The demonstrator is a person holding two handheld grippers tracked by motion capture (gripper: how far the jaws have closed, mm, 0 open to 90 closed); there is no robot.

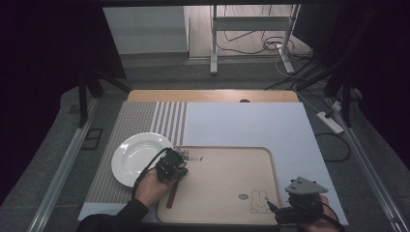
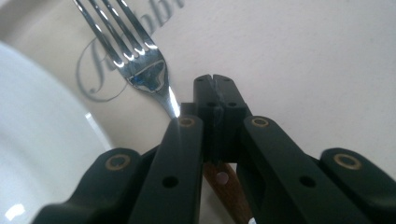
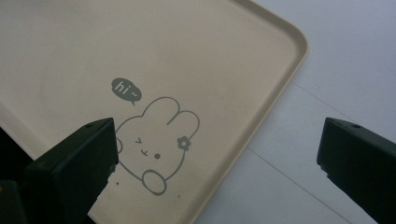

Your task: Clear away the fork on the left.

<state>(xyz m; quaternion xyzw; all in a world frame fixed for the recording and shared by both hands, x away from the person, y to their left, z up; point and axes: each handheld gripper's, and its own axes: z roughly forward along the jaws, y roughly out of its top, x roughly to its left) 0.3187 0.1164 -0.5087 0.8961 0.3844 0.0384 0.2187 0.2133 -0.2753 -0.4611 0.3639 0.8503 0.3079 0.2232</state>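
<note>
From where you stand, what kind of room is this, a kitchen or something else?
Probably a recording studio or lab, not a kitchen: dark curtains flank the table, cables trail over the floor, and a plate, fork and tray are set out like props.

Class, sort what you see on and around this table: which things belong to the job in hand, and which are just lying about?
In the job, as it looks:
- left gripper, shut on the fork
- tray under the fork
- white plate beside the tray

Lying about:
- right gripper, open, holding nothing, over the rabbit drawing
- striped mat
- power strip on the floor
</note>
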